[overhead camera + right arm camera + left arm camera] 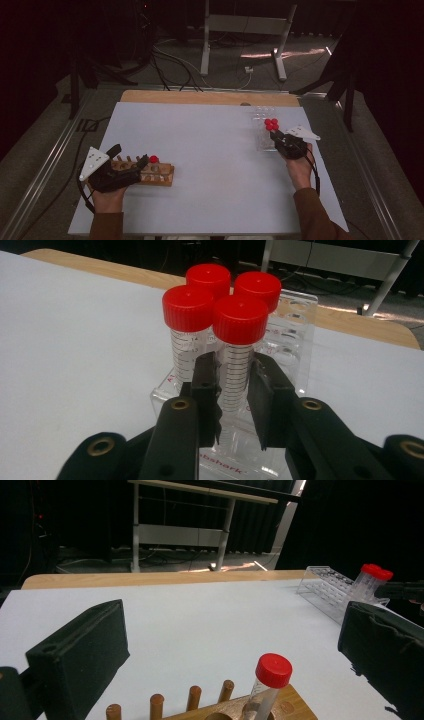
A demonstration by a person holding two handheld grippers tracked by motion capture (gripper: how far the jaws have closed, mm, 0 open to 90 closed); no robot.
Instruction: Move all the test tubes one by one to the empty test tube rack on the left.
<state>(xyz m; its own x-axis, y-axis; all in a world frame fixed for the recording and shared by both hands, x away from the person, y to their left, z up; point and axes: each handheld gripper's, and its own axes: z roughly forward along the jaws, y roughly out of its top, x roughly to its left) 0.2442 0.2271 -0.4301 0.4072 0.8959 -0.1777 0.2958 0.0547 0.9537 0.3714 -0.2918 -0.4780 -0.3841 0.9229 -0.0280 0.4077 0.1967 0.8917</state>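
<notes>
Right gripper [234, 390]: jaws closed on the nearest red-capped clear graduated tube [237, 350], pads pressing its barrel below the cap on both sides. Tube stands upright in the clear plastic tube rack [295, 335], in the rack's near end. Three more red-capped tubes stand in the same rack just beside it: one to its left [187, 315], two behind [208, 277] [257, 287], caps nearly touching. The far holes of the rack are open.

High view: clear rack [262, 142] sits near the right far corner of the white worktop [210, 150], the cluster of red caps [271, 124] in its middle stretch. Right gripper [280, 136] comes at the rack from the near side, the person's hand [299, 167] behind it, grey plate on top.

Left gripper [142, 162]: well apart from the clear rack, at the left near part of the worktop. Jaws stand wide open, nothing between the pads; in the left gripper view they sit either side of the brown wooden peg rack [250, 712], not touching it. One lone red-capped tube [267, 685] stands in a hole of the wooden rack, leaning a little. Short wooden pegs [194, 697] rise in a row on the side of the wooden rack toward the clear rack's far end; exact count cannot be told. In the high view the wooden rack [155, 174] lies partly under the left gripper, the lone tube's cap [153, 159] just past the jaw tips.
</notes>
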